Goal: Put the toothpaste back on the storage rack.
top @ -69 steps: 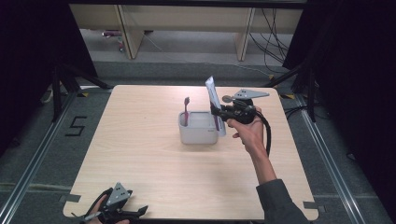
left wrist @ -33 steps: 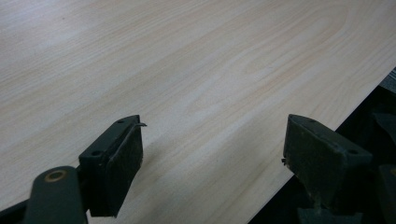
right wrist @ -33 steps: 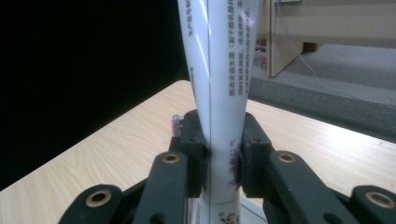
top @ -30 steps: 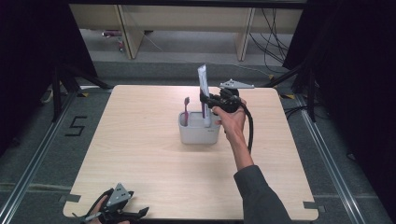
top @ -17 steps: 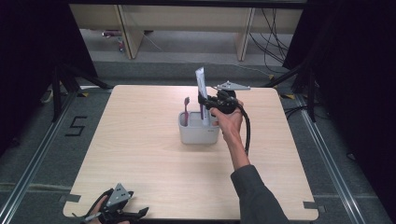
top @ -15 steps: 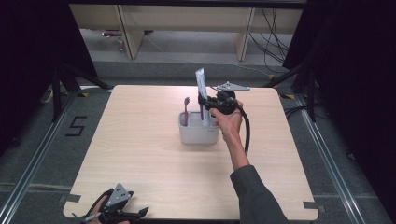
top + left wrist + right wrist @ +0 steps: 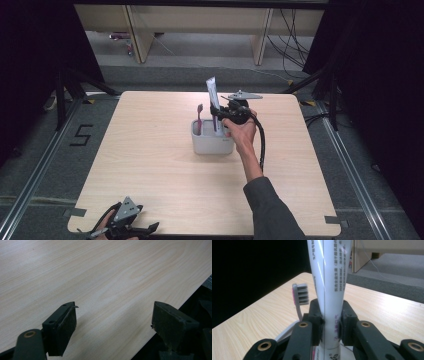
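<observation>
The right gripper [image 7: 329,327] is clamped on the upright toothpaste tube [image 7: 212,102], poised in the holder [image 7: 212,144] near the surface's far edge (toothbrush [image 7: 199,119] beside). Next, probably: lower, release. The left gripper [image 7: 113,327] gapes empty at the near edge.

A "5" [image 7: 81,135] is marked on the floor left of the table. Small, illegible print is carried on the toothpaste tube [image 7: 332,287].
</observation>
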Demonstrator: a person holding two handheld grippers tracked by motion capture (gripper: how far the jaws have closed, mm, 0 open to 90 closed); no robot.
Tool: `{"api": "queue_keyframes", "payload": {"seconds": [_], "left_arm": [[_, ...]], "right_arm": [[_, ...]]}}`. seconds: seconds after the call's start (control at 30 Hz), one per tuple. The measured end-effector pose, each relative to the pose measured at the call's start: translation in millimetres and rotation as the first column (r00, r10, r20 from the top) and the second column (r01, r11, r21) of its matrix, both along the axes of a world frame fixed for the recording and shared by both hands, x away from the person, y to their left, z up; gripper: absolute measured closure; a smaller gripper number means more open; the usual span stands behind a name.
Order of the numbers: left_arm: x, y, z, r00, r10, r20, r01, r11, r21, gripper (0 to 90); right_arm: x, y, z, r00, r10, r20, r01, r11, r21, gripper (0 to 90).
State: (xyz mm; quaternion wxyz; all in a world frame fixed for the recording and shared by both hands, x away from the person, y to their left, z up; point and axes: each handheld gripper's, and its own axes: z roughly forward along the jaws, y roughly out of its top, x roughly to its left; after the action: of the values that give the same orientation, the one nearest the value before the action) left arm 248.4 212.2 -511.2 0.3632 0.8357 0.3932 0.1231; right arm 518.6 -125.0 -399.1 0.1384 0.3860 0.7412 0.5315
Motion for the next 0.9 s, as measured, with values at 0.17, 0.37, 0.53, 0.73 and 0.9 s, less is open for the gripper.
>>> {"api": "queue_keyframes", "payload": {"seconds": [0.17, 0.37, 0.53, 0.73, 0.9], "left_arm": [[0.0, 0.1, -0.2, 1.0000, -0.001, -0.001, 0.001, 1.0000, 0.006, 19.4], [-0.3, -0.2, -0.1, 1.0000, 0.007, 0.003, -0.007, 0.9999, 0.014, 19.4], [-0.3, -0.3, -0.4, 1.0000, 0.003, -0.003, -0.003, 0.9999, 0.011, 19.4], [0.0, -0.7, -1.1, 0.9999, -0.007, -0.010, 0.007, 0.9999, 0.010, 19.4], [-0.1, -1.0, -1.4, 0.9999, -0.011, -0.012, 0.011, 0.9999, 0.011, 19.4]], "right_arm": [[0.3, -1.1, -7.7, 0.9998, -0.007, -0.019, 0.007, 1.000, -0.005, 75.3], [0.4, -3.7, -15.1, 0.9997, -0.014, -0.021, 0.014, 1.000, -0.010, 75.2], [-0.3, -3.7, -21.3, 0.9995, -0.014, -0.027, 0.014, 1.000, -0.013, 75.1], [-1.1, -3.5, -26.3, 0.9988, -0.009, -0.048, 0.008, 1.000, -0.022, 74.7], [-1.6, -5.9, -26.7, 0.9996, -0.020, -0.021, 0.019, 0.999, -0.049, 73.7]]}}
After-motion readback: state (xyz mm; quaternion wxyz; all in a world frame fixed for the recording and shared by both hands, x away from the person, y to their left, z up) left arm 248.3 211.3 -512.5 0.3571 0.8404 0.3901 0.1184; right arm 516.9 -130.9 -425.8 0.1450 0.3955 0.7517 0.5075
